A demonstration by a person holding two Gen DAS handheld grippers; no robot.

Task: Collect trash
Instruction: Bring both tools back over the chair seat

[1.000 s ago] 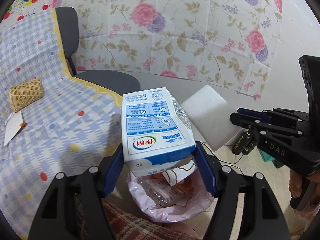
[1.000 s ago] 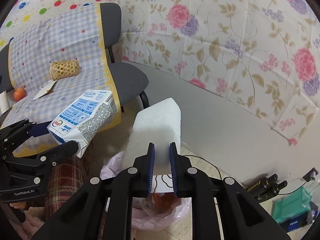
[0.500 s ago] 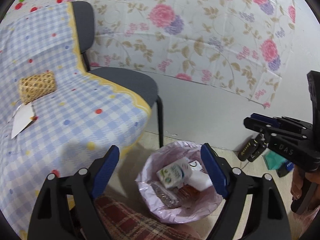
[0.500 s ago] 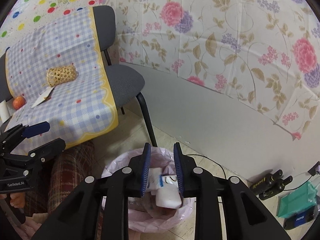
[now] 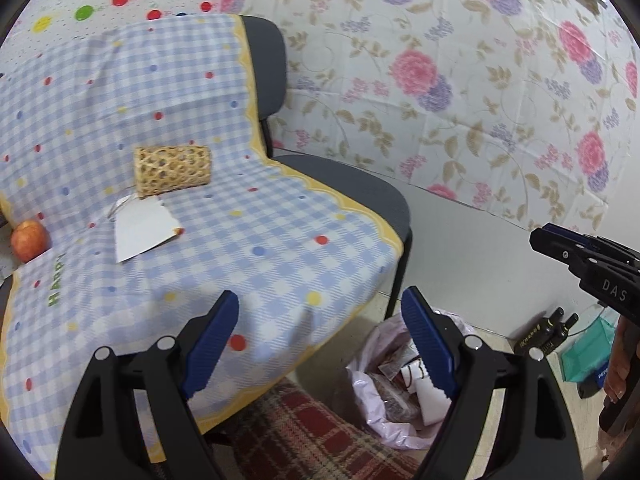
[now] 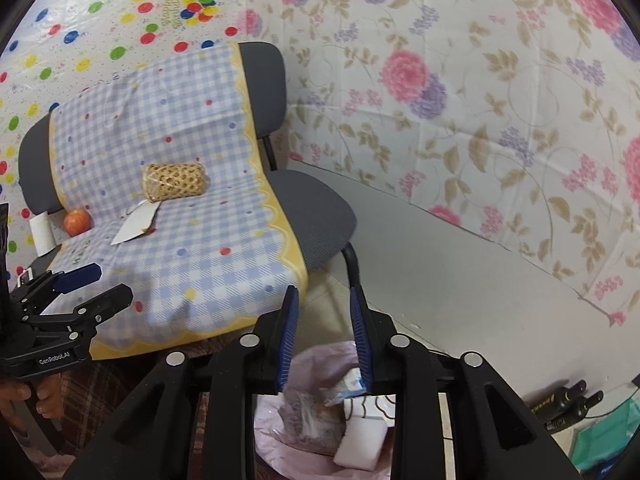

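Observation:
A pink trash bag (image 5: pixel 390 420) sits on the floor beside the chair, with a white foam block (image 6: pixel 360 442), a milk carton (image 6: pixel 347 385) and wrappers inside. My left gripper (image 5: pixel 320 344) is open and empty, above the edge of the checked cloth (image 5: pixel 240 248) and left of the bag. My right gripper (image 6: pixel 323 338) is open and empty, directly above the bag (image 6: pixel 316 364). On the cloth lie a woven bamboo tube (image 5: pixel 172 171), a white paper card (image 5: pixel 142 236) and a red apple (image 5: pixel 29 240).
A grey chair (image 5: pixel 352 184) carries the cloth against the floral wall. A plaid-clad leg (image 5: pixel 304 436) is below the left gripper. Dark bottles (image 5: pixel 540 332) and a teal box (image 5: pixel 588 348) stand on the floor at right. A white roll (image 6: pixel 42 232) stands beside the apple (image 6: pixel 77 222).
Both grippers let go of the milk carton and foam block, which dropped into the bag. Both then swung left and up toward the chair; the right jaws opened a little wider.

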